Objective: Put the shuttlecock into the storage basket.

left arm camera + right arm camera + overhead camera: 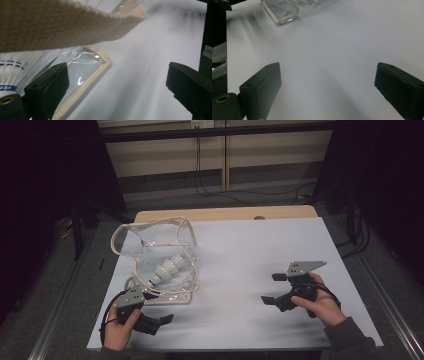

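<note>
A clear plastic bag (160, 251) with beige edging lies on the left half of the white table (250, 250). Several white shuttlecocks (167, 268) rest inside it. My left gripper (161, 306) sits at the bag's near corner, open, with nothing between the jaws. In the left gripper view the bag's beige strap (62, 27) crosses overhead, a shuttlecock (13, 72) shows behind the plastic at left, and the bag's trimmed corner (93, 72) lies just past the left jaw of that gripper (117, 82). My right gripper (272, 288) rests open over bare table at the right; from it (327, 87) the bag (287, 10) lies far off.
The table's wooden far edge (225, 213) shows beyond the white sheet. Cables (235, 195) run over the floor behind, and a metal rail (60, 315) follows the left side. Bare white surface (332, 45) spreads between the two grippers.
</note>
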